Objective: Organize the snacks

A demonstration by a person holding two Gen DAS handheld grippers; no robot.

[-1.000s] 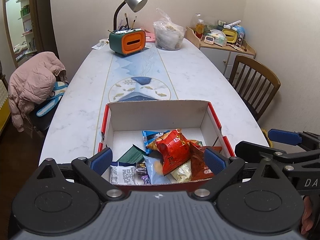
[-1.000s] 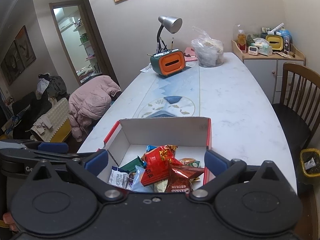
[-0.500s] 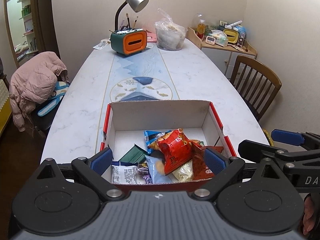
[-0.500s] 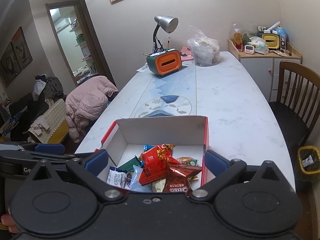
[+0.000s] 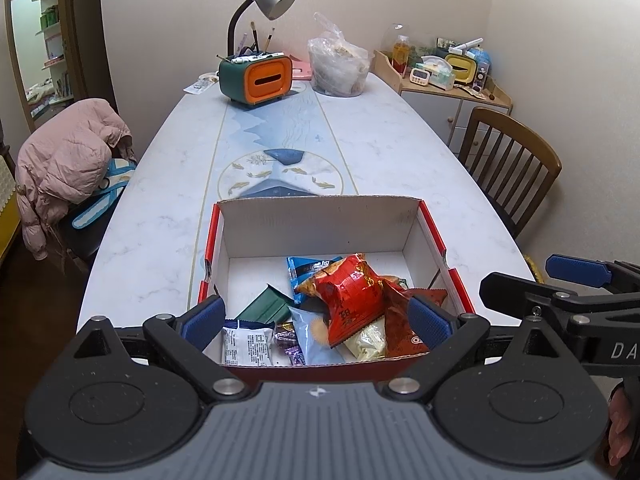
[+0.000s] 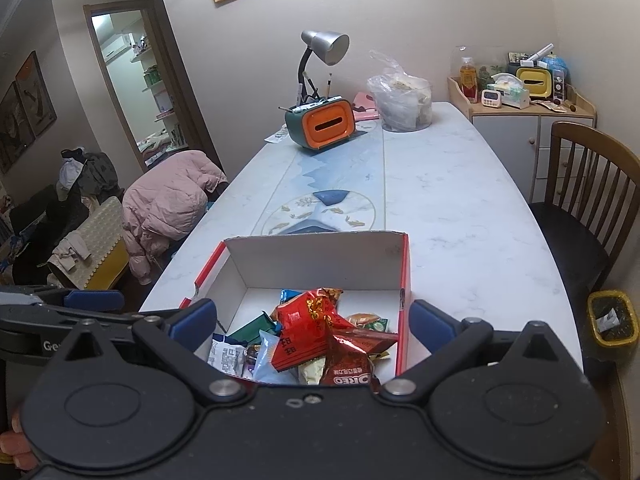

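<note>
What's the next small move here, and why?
Probably lower the left gripper onto the big red snack bag. Both grippers' fingers are open and empty, the right gripper hovers too, and that bag lies on top of the pile in the box.

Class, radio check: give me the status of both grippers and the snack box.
Left gripper open, empty. Right gripper open, empty. Snack packets heaped in red-and-white cardboard box, big red packet topmost. Nothing blocking.

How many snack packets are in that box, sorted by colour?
As far as shows in the box; more may be hidden beneath:
Red: 2, a big red packet and an Oreo packet
Blue: 2
Green: 2
White: 1
Purple: 1
Pale yellow: 1
Total: 9
</note>
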